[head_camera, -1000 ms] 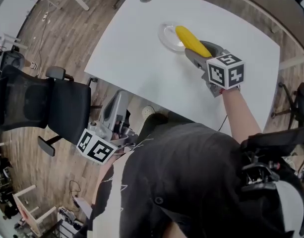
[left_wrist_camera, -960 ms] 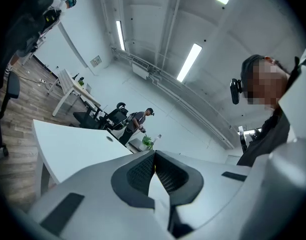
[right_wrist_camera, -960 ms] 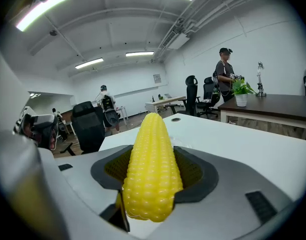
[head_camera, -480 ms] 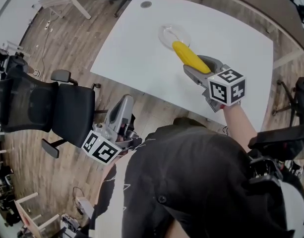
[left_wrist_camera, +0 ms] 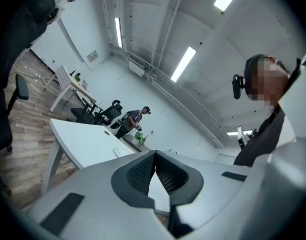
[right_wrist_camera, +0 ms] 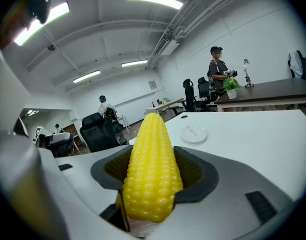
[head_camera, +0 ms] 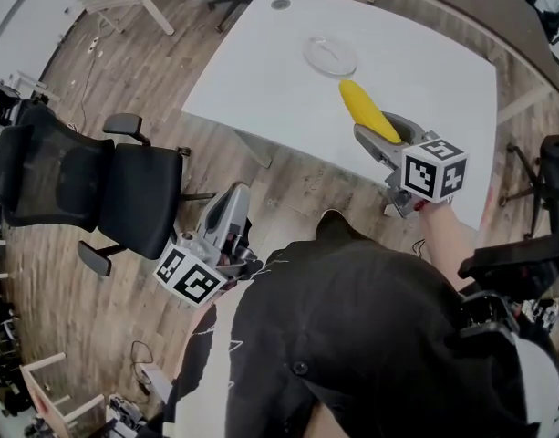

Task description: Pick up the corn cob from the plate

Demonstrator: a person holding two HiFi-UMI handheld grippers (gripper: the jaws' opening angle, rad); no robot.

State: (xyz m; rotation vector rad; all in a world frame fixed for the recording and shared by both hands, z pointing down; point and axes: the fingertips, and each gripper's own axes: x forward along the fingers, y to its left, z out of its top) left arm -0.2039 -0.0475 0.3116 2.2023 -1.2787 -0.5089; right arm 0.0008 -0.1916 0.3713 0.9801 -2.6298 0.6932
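- Chair: black office chair at the left of the head view, standing on the wood floor. It has no part in the task.
- Left hand-held gripper: lower left of the head view, low beside the person and off the counter. Its own view shows the ribbed pads pressed together with nothing between them, so it is clenched and idle.
- Plate: small, round and pale, on the counter at upper centre. Nothing lies on it.
- Corn cob: right of centre in the head view, over the near part of the counter and well apart from the plate.
  - Bright yellow with a tapered, rounded tip and neat, even rows of kernels.
  - No husk shows, and the surface is glossy and uniform, so it is probably a plastic model.
- Right hand-held gripper: right of centre, grasping the cob by its thick end. One dark pad sits against each side and the tip points away from the person.
- Task status: judged essentially done, since the cob is off the plate and firmly held. At most, carrying it clear remains.
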